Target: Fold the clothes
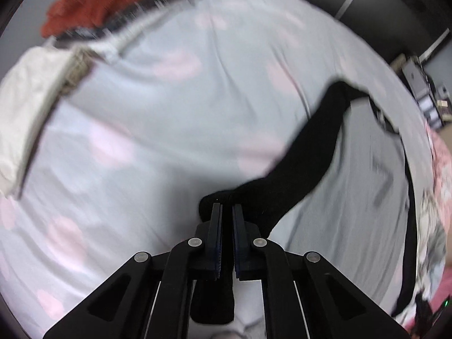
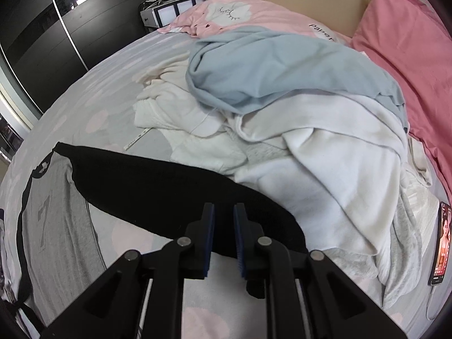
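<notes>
A grey T-shirt with black sleeves and black trim lies on the bed; its grey body (image 1: 364, 175) shows at the right of the left wrist view and, with a "7" on it, at the left of the right wrist view (image 2: 53, 203). My left gripper (image 1: 227, 207) is shut on the end of one black sleeve (image 1: 308, 152) and holds it above the sheet. My right gripper (image 2: 224, 207) is shut on the other black sleeve (image 2: 158, 186), which stretches left toward the shirt body.
The bed has a pale grey sheet with pink spots (image 1: 158, 130). A pile of white and light blue clothes (image 2: 282, 104) lies ahead on the right. Folded red, striped and white clothes (image 1: 93, 14) lie at the far left. A phone (image 2: 440, 243) lies at the right. Pink pillows (image 2: 406, 39) are behind.
</notes>
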A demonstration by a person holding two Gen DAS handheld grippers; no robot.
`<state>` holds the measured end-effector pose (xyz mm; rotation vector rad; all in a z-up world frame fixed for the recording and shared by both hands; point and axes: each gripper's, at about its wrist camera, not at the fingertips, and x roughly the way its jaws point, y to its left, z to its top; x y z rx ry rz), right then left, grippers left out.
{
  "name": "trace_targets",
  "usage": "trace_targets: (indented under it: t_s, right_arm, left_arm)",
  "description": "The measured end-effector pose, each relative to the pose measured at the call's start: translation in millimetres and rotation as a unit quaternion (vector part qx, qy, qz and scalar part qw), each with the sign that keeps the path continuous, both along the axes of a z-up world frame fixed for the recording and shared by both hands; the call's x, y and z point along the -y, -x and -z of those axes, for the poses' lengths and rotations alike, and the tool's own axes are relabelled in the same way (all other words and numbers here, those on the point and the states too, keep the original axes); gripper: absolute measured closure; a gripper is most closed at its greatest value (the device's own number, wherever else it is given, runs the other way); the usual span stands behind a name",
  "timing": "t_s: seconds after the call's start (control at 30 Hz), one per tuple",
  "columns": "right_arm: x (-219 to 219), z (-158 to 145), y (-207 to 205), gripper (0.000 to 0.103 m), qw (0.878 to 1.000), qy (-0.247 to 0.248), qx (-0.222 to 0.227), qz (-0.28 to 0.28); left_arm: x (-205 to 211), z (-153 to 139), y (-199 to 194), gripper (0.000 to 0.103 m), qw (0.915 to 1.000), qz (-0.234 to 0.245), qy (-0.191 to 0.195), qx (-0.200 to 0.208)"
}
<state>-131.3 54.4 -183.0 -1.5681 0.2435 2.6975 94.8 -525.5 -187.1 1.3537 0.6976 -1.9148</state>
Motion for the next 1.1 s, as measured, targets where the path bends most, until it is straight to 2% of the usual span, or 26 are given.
trace_targets:
  t_s: [0.17, 0.23, 0.33, 0.47, 0.5, 0.6, 0.67, 0.77, 0.8, 0.83, 0.87, 0.9, 1.0, 1.03, 1.1]
  right_arm:
    - [12.0, 16.6, 13.8, 0.089, 1.000, -0.007, 0.013, -0.005]
    - [16.2, 21.1, 17.4, 0.089, 1.000, -0.012, 0.018, -0.010]
    - [24.0, 29.0, 23.1, 0.089, 0.999, -0.009, 0.025, -0.022]
    - [39.2, 40.3, 30.5, 0.089, 0.998, -0.010, 0.032, -0.045]
    - [43.1, 42.9, 32.3, 0.089, 0.998, -0.011, 0.033, -0.051]
    - [55.2, 50.5, 37.8, 0.089, 0.997, -0.014, 0.037, -0.070]
    - [63.1, 55.1, 40.7, 0.089, 0.996, -0.017, 0.041, -0.083]
    - [74.2, 58.4, 43.2, 0.089, 0.993, -0.022, 0.044, -0.105]
    - [76.7, 56.2, 42.8, 0.089, 0.993, -0.019, 0.039, -0.111]
    - [78.9, 53.2, 42.1, 0.089, 0.992, -0.015, 0.033, -0.118]
    - [80.1, 48.2, 40.5, 0.089, 0.992, -0.004, 0.022, -0.123]
    - [81.3, 43.0, 39.5, 0.089, 0.992, 0.010, 0.011, -0.129]
    - [88.0, 31.2, 44.7, 0.088, 0.989, 0.039, -0.012, -0.141]
    - [92.3, 29.3, 50.1, 0.088, 0.988, 0.044, -0.017, -0.145]
    - [104.7, 28.8, 66.4, 0.088, 0.988, 0.048, -0.021, -0.149]
  left_arm:
    - [37.2, -32.5, -11.0, 0.096, 0.9945, -0.050, 0.064, -0.067]
    - [49.7, -31.8, -8.4, 0.096, 0.9905, -0.069, 0.075, -0.093]
    - [63.8, -30.2, -10.8, 0.096, 0.9832, -0.112, 0.101, -0.103]
    - [84.4, -31.0, -15.8, 0.097, 0.9694, -0.169, 0.138, -0.112]
    - [91.5, -31.0, -16.9, 0.097, 0.9665, -0.180, 0.148, -0.109]
    - [115.6, -15.4, -15.7, 0.096, 0.9655, -0.197, 0.144, -0.092]
    - [120.5, -3.1, -11.6, 0.096, 0.9676, -0.206, 0.134, -0.057]
    - [127.3, 13.6, -7.6, 0.087, 0.9675, -0.225, 0.115, -0.010]
    - [127.4, 14.0, -7.5, 0.076, 0.9670, -0.229, 0.110, -0.004]
    - [126.0, 10.6, -7.4, 0.064, 0.9664, -0.230, 0.113, -0.004]
    - [122.0, 2.7, -7.1, 0.061, 0.9648, -0.228, 0.130, -0.009]
    - [115.9, -6.3, -6.1, 0.058, 0.9624, -0.224, 0.152, -0.013]
    - [93.3, -27.9, 6.7, 0.058, 0.9595, -0.179, 0.216, -0.023]
    - [82.7, -30.7, 16.6, 0.058, 0.9629, -0.149, 0.223, -0.031]
    - [68.6, -27.8, 39.9, 0.058, 0.9725, -0.094, 0.210, -0.033]
